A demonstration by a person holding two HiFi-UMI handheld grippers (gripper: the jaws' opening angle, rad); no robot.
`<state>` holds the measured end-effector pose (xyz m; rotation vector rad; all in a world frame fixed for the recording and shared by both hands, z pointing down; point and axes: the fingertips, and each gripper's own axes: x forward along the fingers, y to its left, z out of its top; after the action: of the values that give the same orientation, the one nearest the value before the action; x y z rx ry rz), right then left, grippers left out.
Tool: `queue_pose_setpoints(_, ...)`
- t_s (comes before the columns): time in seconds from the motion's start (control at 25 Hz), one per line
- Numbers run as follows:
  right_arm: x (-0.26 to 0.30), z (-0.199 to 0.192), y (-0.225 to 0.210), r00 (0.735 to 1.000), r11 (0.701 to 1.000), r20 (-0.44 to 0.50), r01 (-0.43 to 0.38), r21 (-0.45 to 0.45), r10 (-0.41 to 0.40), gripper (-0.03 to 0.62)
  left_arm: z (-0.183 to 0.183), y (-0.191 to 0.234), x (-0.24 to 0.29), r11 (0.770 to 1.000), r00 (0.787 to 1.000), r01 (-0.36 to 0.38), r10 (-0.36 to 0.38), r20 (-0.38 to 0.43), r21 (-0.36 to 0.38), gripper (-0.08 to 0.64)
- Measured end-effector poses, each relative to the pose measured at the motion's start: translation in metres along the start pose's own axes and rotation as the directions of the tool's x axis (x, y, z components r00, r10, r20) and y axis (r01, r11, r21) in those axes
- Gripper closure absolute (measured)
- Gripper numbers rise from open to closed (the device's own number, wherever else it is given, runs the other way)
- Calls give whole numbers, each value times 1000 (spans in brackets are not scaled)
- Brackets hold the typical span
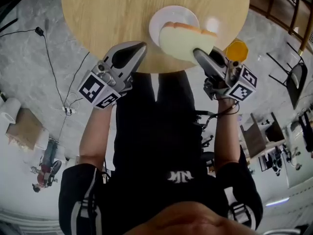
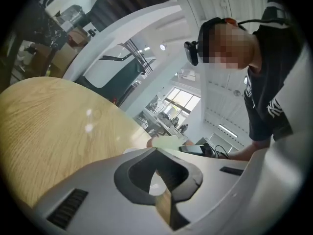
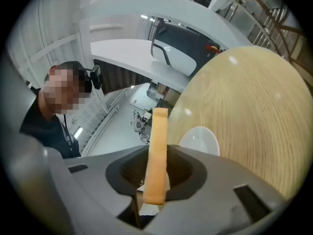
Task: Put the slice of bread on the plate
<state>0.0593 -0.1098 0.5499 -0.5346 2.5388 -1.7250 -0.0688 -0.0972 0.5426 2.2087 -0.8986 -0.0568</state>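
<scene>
Nearest, the person's black shirt point(image 1: 146, 131) fills the lower middle of the head view, with both forearms reaching up toward the near edge of the round wooden desk point(image 1: 117, 13). The left claw point(image 1: 142, 45) is over that near edge, left of centre. Its tips meet with nothing between them, and it is apart from the plate. The right claw point(image 1: 197, 52) is also at the near edge, right of centre, its jaws partly closed and pinching the slice of bread point(image 1: 183, 42) by its near end. In the right gripper view the crust runs up between the dark pads point(image 3: 183, 173) as a narrow tan strip. The bread's pale face is turned up to the head camera, and it reaches from the claw across the near right part of the white plate point(image 1: 161, 18). Whether it touches the plate cannot be told. The plate sits close to the desk's near edge, about mid-width. An orange object point(image 1: 236, 50) shows just off the desk's edge, beside the right claw.
</scene>
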Motion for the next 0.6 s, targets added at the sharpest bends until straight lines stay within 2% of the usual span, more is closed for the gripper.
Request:
queue_pose_setpoints(0.2,-1,-3,1,1000,998,-23,3,61,-2,500,3,-6,4,1000,999,1,-1,40,9,548)
queue_pose_setpoints(0.36,1,1,3,999,997,-39,2,71,1,500,3,-11,8,999,999,5,-7,54,49,548)
queue_pose_setpoints(0.6,13,-10,-17,995,994,-88,64,90,-56,500,5,-7,12,999,997,27,-29,75,36,548)
